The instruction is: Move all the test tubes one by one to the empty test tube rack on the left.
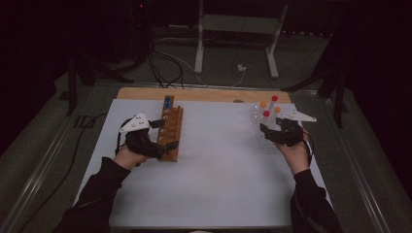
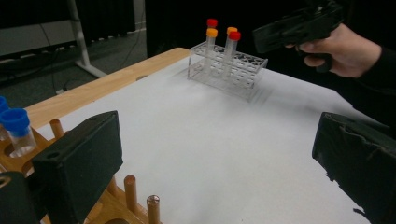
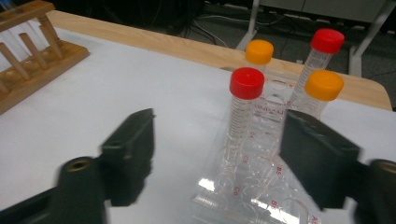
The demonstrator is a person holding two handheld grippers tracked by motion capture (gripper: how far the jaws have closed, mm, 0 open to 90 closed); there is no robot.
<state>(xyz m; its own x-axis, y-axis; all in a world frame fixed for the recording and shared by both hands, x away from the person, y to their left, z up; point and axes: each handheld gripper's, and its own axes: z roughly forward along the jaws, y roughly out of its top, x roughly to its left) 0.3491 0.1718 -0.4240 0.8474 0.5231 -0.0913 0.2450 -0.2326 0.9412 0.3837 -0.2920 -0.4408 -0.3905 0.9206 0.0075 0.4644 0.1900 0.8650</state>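
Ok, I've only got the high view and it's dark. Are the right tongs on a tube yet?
Observer: No. The right tongs are open. The near red-capped tube stands in line with the gap, and no pad touches it.
Operator: How many blue caps are in the wooden rack?
Observer: Two blue-capped tubes, close together in the wooden rack.
Operator: And the left tongs?
Observer: The left tongs are open with nothing between them. One jaw hangs over the rack's pegs.
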